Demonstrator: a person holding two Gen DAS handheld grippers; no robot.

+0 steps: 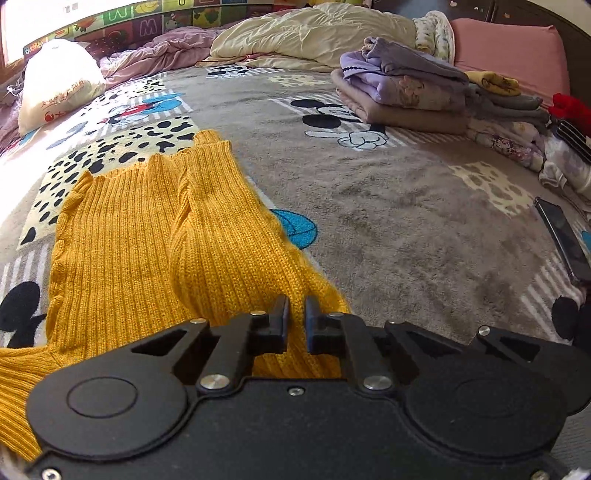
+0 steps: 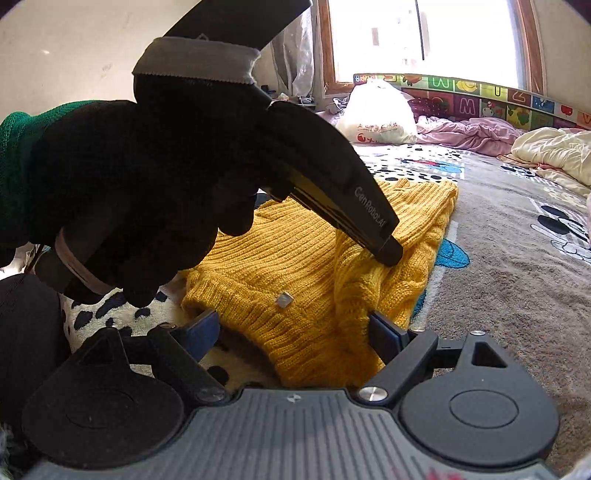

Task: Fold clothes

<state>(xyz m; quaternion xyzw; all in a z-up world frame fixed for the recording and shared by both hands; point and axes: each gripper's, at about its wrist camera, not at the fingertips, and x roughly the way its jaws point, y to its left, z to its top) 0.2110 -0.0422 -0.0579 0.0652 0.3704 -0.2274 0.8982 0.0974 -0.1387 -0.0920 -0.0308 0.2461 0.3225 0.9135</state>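
Observation:
A mustard-yellow ribbed sweater [image 1: 122, 240] lies flat on the grey cartoon-print blanket [image 1: 406, 221], one sleeve folded lengthwise over its body. My left gripper [image 1: 297, 319] sits at the sweater's near edge, its fingers pinched on a ridge of the knit. In the right wrist view a black-gloved hand [image 2: 147, 192] with a green sleeve holds that left gripper [image 2: 388, 254], tip pressed into the sweater [image 2: 295, 258]. My right gripper [image 2: 295, 332] stands open, its blue-padded fingers spread either side of the sweater's ribbed end. A small tag [image 2: 283, 299] shows there.
A stack of folded clothes [image 1: 406, 92] sits at the back right, with more garments beside it. A phone [image 1: 561, 240] lies on the blanket's right side. A white bag [image 1: 55, 85], a cream duvet [image 1: 314, 33] and a pink pillow [image 1: 509, 55] line the far edge.

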